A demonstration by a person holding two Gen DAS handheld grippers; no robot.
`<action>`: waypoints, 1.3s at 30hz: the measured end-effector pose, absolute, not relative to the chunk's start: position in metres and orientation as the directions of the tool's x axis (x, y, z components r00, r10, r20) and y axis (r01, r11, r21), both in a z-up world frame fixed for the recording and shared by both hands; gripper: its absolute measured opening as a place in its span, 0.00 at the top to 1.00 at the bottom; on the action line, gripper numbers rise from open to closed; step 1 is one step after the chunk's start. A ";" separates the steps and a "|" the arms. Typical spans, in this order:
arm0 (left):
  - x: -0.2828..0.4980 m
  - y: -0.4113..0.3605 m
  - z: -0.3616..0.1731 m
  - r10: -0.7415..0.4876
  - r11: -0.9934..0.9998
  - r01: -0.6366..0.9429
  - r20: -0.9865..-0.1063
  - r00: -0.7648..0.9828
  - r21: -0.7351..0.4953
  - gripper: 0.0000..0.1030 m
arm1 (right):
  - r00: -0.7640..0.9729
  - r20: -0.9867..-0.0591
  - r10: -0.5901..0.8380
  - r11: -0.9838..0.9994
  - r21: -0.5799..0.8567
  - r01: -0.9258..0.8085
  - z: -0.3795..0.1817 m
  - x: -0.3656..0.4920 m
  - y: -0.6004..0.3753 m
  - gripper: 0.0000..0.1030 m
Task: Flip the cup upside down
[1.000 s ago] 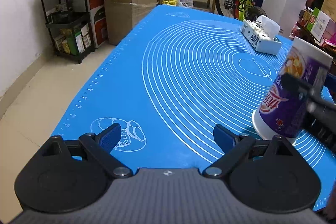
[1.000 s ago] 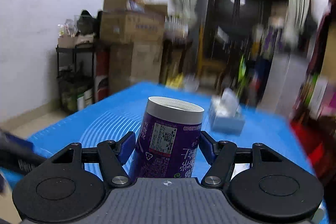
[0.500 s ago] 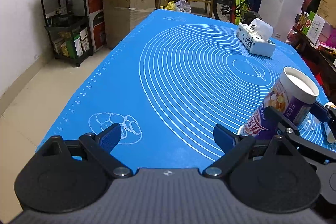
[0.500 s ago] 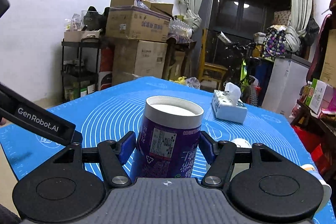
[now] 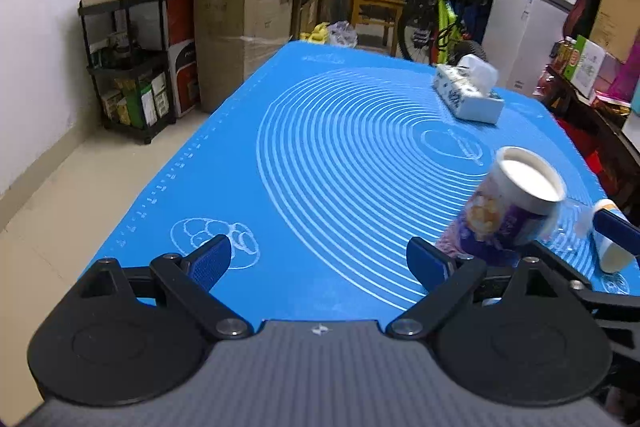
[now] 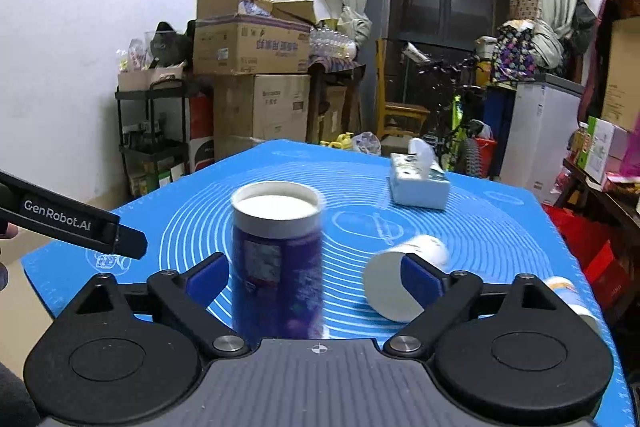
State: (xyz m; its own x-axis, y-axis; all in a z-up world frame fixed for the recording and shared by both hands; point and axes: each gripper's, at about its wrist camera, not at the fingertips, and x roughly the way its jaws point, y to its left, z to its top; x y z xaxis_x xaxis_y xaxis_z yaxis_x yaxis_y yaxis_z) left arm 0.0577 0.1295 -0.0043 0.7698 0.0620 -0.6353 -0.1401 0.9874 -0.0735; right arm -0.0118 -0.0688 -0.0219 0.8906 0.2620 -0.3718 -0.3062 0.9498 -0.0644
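Note:
A purple paper cup [image 6: 278,259] with a white closed end facing up stands between my right gripper's [image 6: 316,277] fingers. The jaws are wide apart: the left pad is close beside the cup and the right pad is clear of it. The cup looks motion-blurred. It also shows in the left wrist view [image 5: 508,211], at the right, leaning. My left gripper [image 5: 320,257] is open and empty over the blue mat [image 5: 320,147], left of the cup.
A white cup [image 6: 404,277] lies on its side right of the purple one. Another small cup [image 6: 568,295] lies near the mat's right edge. A tissue box [image 6: 418,183] stands at the far right of the mat. Boxes, shelves and a bicycle crowd the room behind.
My right gripper has opened and let go of the purple cup, which now stands on the mat. The right gripper dropped lower. The left gripper barely moved.

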 end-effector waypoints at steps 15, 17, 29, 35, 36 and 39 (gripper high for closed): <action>0.031 0.061 -0.009 -0.063 0.997 0.021 -0.629 0.775 -0.074 0.09 | 0.871 -0.454 0.187 0.982 0.053 -0.183 -0.010 -0.043 -0.168 0.08; 0.026 0.054 -0.011 -0.075 0.997 0.035 -0.632 0.771 -0.075 0.09 | 0.868 -0.462 0.184 0.982 0.050 -0.181 -0.010 -0.047 -0.173 0.08; 0.002 0.036 -0.018 -0.067 0.998 0.064 -0.653 0.754 -0.028 0.09 | 0.852 -0.488 0.189 0.978 0.019 -0.206 -0.017 -0.071 -0.167 0.08; -0.004 0.034 -0.018 -0.059 0.998 0.064 -0.652 0.756 -0.015 0.09 | 0.848 -0.498 0.185 0.977 0.002 -0.212 -0.019 -0.076 -0.164 0.08; -0.004 0.034 -0.018 -0.058 0.998 0.065 -0.653 0.755 -0.014 0.09 | 0.847 -0.498 0.186 0.977 0.001 -0.214 -0.019 -0.077 -0.164 0.08; -0.004 0.032 -0.018 -0.056 0.998 0.069 -0.659 0.750 -0.006 0.09 | 0.848 -0.495 0.189 0.975 -0.005 -0.220 -0.018 -0.078 -0.162 0.08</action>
